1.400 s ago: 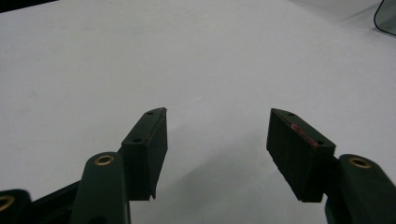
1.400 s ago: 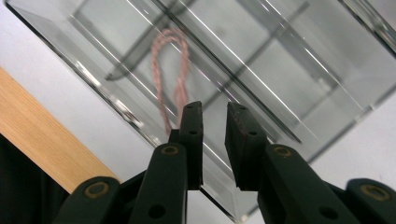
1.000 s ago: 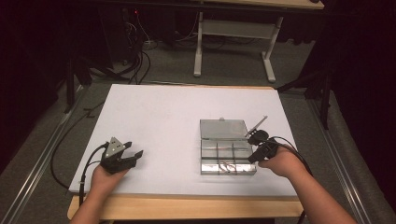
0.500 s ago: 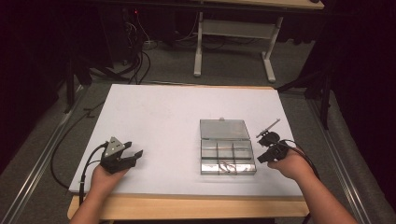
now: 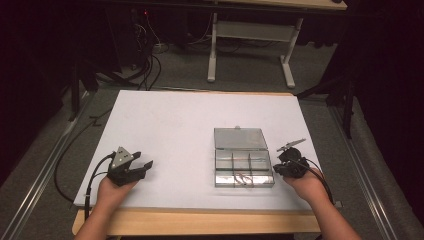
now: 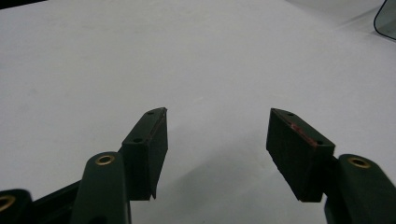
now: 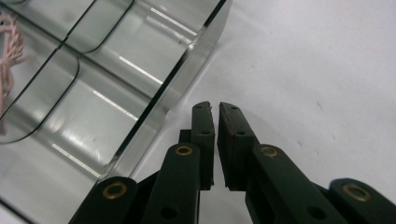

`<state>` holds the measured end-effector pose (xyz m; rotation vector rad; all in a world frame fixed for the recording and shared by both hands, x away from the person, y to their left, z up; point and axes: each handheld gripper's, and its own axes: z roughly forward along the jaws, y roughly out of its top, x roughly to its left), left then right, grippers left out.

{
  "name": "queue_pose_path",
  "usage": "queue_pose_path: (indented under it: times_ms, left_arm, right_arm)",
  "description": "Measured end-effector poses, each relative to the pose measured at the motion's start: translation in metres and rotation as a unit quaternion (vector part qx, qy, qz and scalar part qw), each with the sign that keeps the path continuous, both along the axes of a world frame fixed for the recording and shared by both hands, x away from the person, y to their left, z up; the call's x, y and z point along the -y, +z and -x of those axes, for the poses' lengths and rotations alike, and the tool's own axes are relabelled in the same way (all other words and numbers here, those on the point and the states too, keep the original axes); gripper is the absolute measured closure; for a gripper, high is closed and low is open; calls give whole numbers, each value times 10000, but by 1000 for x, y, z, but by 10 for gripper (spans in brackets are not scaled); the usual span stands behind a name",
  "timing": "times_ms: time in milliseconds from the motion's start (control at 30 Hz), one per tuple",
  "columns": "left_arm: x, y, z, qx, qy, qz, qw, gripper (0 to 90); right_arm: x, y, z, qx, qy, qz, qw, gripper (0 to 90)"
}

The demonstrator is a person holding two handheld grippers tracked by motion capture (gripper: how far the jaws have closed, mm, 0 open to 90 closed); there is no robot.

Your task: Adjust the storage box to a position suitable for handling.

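A clear plastic compartment box [image 5: 242, 157] lies open on the white table [image 5: 190, 125], its lid folded back flat. A pinkish string-like item [image 5: 244, 178] sits in a near compartment and shows as pink strands [image 7: 8, 51] in the right gripper view. My right gripper [image 5: 281, 162] rests just right of the box wall [image 7: 187, 65], jaws shut with nothing between the pads [image 7: 215, 116]. My left gripper [image 5: 142, 167] rests on the near left of the table, jaws open and empty [image 6: 217, 140], pointing toward the box.
A corner of the box lid [image 6: 386, 21] shows far off in the left gripper view. Cables [image 5: 75, 170] trail off the table's left side. A desk frame [image 5: 250, 35] and more cables stand on the floor beyond the far edge.
My right hand has moved right and down, away from the box's right side, and now rests lower beside the box. The left hand stays still.
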<state>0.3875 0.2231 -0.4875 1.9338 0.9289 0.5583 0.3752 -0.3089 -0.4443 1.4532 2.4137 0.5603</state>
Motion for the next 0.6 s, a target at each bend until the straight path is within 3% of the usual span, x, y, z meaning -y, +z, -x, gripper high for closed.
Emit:
queue_pose_path:
  times_ms: [133,233,333,433,600]
  left_arm:
    - [-1,0,-1,-41,28,33,10000,405]
    - [-1,0,-1,-37,104,38,9999,405]
    - [0,0,-1,-46,154,13,9999,406]
    - [0,0,-2,-75,190,8,9998,405]
    - [0,0,-2,-90,192,-14,9998,407]
  right_arm:
    - [3,-8,4,406,-14,-205,9990,893]
    - [5,-14,6,778,-98,-331,9964,900]
    - [1,-21,9,1105,-161,-221,9935,900]
    - [0,-27,8,1307,-266,-369,9904,900]
    - [-4,-32,1,1422,-259,-566,9879,900]
